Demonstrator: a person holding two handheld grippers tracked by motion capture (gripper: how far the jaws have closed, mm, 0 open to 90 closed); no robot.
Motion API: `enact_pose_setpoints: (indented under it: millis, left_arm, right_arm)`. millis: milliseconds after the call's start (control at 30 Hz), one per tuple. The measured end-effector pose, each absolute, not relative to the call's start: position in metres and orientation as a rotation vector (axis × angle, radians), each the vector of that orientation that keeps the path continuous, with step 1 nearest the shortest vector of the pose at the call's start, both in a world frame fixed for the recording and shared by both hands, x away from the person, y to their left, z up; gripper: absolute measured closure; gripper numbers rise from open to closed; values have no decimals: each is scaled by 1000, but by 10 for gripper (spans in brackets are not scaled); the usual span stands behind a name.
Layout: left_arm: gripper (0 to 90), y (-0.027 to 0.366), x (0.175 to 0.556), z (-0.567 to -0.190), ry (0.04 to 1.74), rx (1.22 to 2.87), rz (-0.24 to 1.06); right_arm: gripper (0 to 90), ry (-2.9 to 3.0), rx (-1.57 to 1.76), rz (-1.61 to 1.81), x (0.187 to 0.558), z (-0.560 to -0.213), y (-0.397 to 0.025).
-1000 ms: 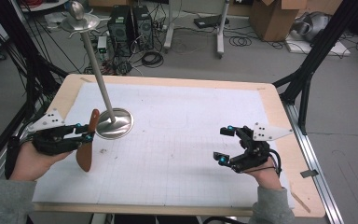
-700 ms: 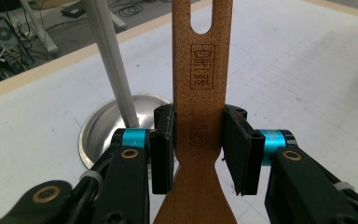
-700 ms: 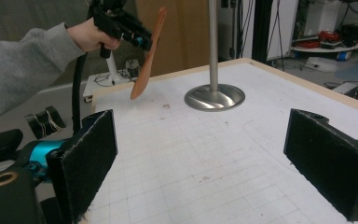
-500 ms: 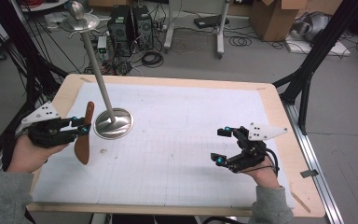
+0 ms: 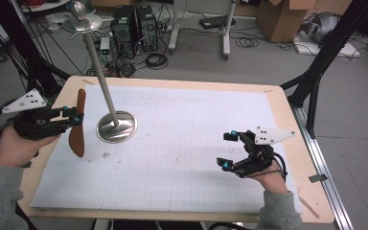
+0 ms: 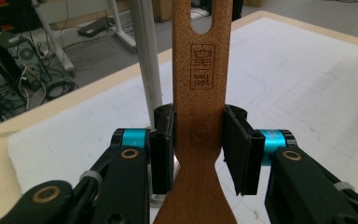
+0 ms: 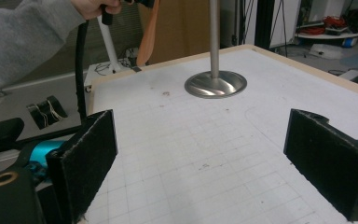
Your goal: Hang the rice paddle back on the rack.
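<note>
- High view, left side of the frame: my left gripper [image 5: 72, 118] is clamped on the flat brown wooden spatula [image 5: 78, 124], which hangs upright in the air, handle up and blade down, just left of the round polished steel base [image 5: 117, 126] of the stand.
- Left gripper view, centre: the black padded jaws pinch the spatula [image 6: 199, 88] at its narrow neck, right where it starts flaring into the blade. The wood is smooth, fine-grained, stamped with a small crest, with a slot-shaped hanging hole near the top of the frame.
- I judge the step in hand to be hanging the spatula on the stand, so I would keep it vertical, grip steady on the neck, and rise alongside the slim grey metal pole [image 5: 98, 72] toward its disc top [image 5: 80, 20] in the upper left.
- Centre: the white gridded paper mat [image 5: 196, 143] is matte and flat on the pale wooden table [image 5: 287, 110].
- Lower right: my right gripper [image 5: 226, 150] rests low over the mat, jaws wide and empty.
</note>
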State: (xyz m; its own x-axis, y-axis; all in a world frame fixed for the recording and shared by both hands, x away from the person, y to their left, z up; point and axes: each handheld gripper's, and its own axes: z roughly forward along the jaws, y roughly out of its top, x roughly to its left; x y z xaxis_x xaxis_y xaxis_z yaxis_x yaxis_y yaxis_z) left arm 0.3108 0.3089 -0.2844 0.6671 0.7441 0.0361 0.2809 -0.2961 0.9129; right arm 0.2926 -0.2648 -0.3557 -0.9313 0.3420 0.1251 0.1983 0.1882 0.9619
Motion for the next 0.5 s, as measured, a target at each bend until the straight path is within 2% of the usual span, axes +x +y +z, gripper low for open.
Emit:
enact_pose_setpoints:
  millis: [500]
  left_arm:
    - [650,317,317,-247,818,1809,597]
  right_arm:
    - [84,2307,539,1880,293,-355,-271]
